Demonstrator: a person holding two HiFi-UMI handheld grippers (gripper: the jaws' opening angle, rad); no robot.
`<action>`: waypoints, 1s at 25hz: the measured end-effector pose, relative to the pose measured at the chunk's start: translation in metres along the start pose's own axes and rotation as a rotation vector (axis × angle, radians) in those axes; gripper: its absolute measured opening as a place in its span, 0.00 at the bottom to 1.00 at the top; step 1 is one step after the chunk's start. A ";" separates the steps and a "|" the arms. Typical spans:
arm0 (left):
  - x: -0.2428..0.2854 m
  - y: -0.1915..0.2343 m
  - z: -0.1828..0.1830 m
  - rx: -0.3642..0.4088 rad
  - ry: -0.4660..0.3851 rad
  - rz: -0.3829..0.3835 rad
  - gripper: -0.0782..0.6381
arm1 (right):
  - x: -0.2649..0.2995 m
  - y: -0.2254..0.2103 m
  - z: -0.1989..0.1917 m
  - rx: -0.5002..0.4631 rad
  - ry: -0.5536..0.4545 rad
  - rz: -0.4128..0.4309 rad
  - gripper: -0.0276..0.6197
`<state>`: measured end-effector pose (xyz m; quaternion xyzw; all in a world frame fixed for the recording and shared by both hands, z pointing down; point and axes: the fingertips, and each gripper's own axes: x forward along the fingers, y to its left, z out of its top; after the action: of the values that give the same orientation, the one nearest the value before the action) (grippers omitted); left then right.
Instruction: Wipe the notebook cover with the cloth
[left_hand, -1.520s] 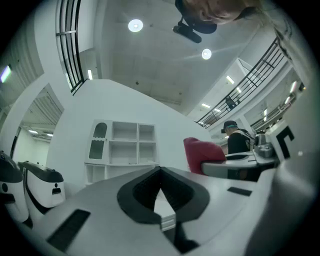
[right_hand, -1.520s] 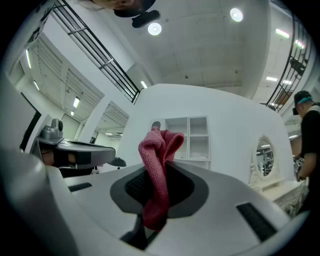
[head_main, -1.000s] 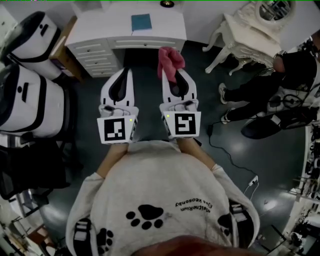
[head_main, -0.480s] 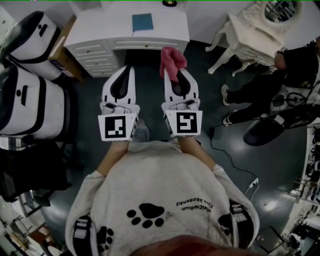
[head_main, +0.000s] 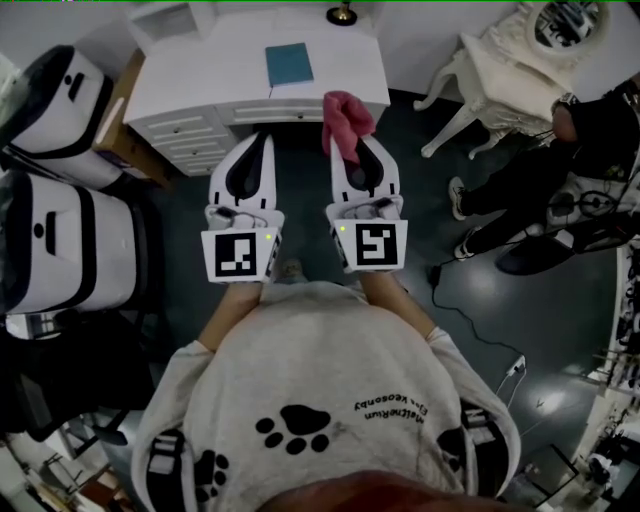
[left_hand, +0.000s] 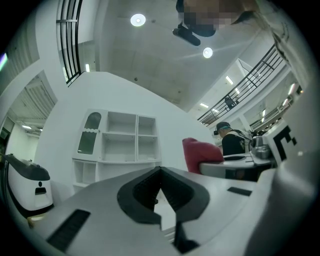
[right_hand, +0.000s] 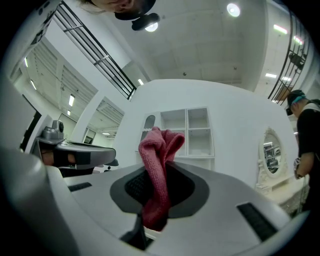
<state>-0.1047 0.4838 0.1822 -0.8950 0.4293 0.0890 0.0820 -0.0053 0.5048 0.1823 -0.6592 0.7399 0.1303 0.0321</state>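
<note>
White desk (head_main: 180, 85) far ahead w/ notebook (head_main: 288, 64) on it, wiping not begun; right gripper (head_main: 360, 150) clamps cloth (head_main: 345, 118), left gripper (head_main: 256, 146) jaws together, empty.

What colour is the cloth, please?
The cloth is pinkish red, clearest in the right gripper view.

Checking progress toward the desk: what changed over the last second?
The white desk and teal notebook sit lower in the head view, so the person has likely stepped nearer. The right gripper stays shut on the pink cloth; left gripper stays shut, empty.
</note>
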 end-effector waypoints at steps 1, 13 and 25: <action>0.008 0.007 -0.003 0.000 0.000 -0.008 0.12 | 0.009 -0.001 -0.003 0.001 0.006 -0.009 0.14; 0.063 0.055 -0.031 -0.024 0.010 -0.063 0.12 | 0.076 -0.003 -0.031 -0.013 0.032 -0.063 0.14; 0.119 0.078 -0.054 -0.038 0.018 -0.052 0.12 | 0.137 -0.025 -0.054 -0.003 0.028 -0.051 0.14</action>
<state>-0.0882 0.3340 0.2020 -0.9080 0.4049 0.0869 0.0634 0.0090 0.3574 0.2006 -0.6798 0.7229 0.1214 0.0240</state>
